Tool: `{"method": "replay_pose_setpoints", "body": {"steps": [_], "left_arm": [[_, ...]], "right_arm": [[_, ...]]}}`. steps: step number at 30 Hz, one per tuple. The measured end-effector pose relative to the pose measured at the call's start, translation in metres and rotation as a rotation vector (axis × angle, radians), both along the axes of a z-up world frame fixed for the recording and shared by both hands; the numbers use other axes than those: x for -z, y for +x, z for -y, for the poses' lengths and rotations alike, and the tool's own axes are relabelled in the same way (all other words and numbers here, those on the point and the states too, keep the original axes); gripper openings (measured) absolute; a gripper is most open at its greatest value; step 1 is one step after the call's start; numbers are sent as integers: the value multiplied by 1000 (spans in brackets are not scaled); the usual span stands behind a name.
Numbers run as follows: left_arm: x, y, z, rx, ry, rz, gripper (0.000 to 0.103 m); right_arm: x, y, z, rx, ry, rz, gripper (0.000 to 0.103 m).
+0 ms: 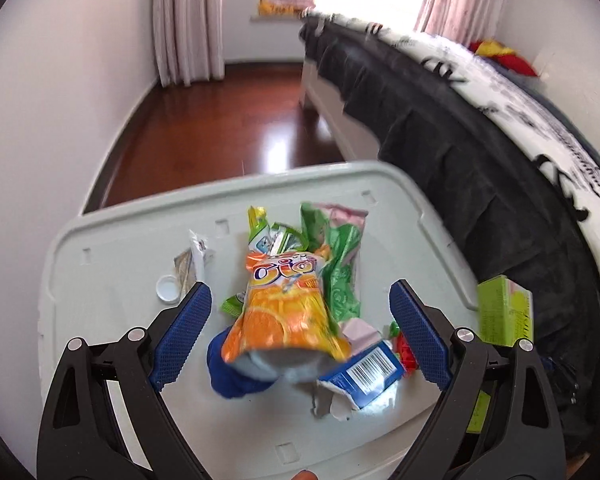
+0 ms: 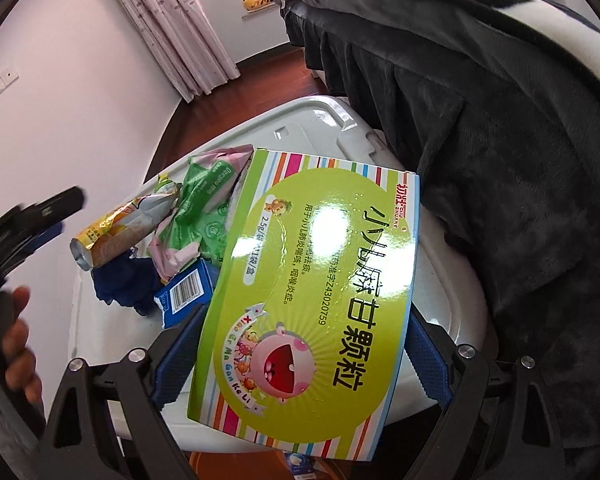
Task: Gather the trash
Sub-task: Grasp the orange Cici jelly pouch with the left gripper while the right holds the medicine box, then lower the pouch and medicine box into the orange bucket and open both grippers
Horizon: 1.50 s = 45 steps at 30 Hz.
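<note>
Several pieces of trash are lying heaped on the pale grey lid [image 1: 112, 248] of a storage bin, and that lid is serving as the landmark here; at its middle an orange snack bag [image 1: 284, 308] printed with "oio" and orange slices is resting on top of a crumpled green wrapper [image 1: 342, 268], a dark blue cloth [image 1: 230, 376] and a torn blue carton [image 1: 366, 372] showing a barcode; toward the lid's left side a small white cap [image 1: 168, 288] is sitting beside a white sachet [image 1: 198, 252]. The left gripper [image 1: 300, 320] is hovering above the heap with its blue pads spread wide, the orange bag lying between them but touched by neither; the right gripper [image 2: 300, 354] is pinching a large lime-green medicine box [image 2: 316, 300] across its width, holding it over the lid's near right edge and hiding much of the lid beneath; the same box [image 1: 506, 312] is showing at the lid's right edge in the left view. The box is bearing big Chinese characters, the pinyin "Xiao Er Ma Gan Ke Li", "2.5g" and a pink cartoon face; a bed [image 1: 440, 128] draped in a dark blanket is crowding the lid's right side; pink curtains [image 1: 188, 20] are hanging beyond the lid's far side, over dark wood floor [image 1: 220, 120]; a hand [image 2: 18, 344] is gripping the left tool off the lid's left.
</note>
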State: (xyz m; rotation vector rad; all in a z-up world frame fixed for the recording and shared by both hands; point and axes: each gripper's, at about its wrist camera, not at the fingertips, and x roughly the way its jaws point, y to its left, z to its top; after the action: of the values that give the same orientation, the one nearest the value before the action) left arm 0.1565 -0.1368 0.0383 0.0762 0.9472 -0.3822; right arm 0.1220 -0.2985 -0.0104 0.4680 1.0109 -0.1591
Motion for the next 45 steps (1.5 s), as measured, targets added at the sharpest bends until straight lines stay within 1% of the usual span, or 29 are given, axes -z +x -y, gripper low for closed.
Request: {"method": "replay_pose_setpoints", "body": {"steps": [1,2,3,4,7,9,10,11,12,13,17,22,28,34,36,39,40,42,45], "left_arm": [[3,5,0,-2,1,-17,86],[7,13,2,8,7,-53,82],[12,20,5,18,12,-95,81],[15,24,6,26,15,-119,81],[22,34,10,22,42,-158,77],[26,37,11,31,64,-180,63],[31,40,13,37,76,-224,61],[35,42,13,41,75,-248,52],[38,45,13,40,79,-265,51],[40,47,13,40,81,-271,51],[39,47,14,44,93,-260,41],[33,47,10,39,83,-245,41],[5,35,0,30,49,-192,40],[-34,-3,-16,45,-1,-127,40],[-47,-23,-25,52,-32,-113,41],[-57,-56,-39,52,-66,-104,41],[-57,-65,-43,54,-71,-104,41],[-54,-96,-54,60,-91,-113,41],[-36,-138,-66,63,-89,-156,41]], "right_arm": [[0,-2,1,-1,4,2,90],[1,-1,2,2,8,5,90],[2,-1,5,4,11,8,90],[2,0,6,3,15,10,90],[2,1,11,10,22,20,90],[1,2,13,15,19,26,90],[1,3,14,14,19,27,90],[1,3,14,15,22,28,90],[0,4,15,16,21,30,90],[0,4,15,15,20,32,90],[-2,4,14,13,11,37,90],[-1,1,12,8,8,35,90],[-13,-6,5,2,-2,49,90],[-33,-19,-7,-25,-8,75,90],[-41,-26,-14,-38,-17,86,90],[-50,-39,-21,-60,-16,97,90],[-52,-45,-25,-67,-17,99,90],[-54,-57,-34,-98,-17,96,90],[-48,-80,-51,-144,-2,73,90]]}}
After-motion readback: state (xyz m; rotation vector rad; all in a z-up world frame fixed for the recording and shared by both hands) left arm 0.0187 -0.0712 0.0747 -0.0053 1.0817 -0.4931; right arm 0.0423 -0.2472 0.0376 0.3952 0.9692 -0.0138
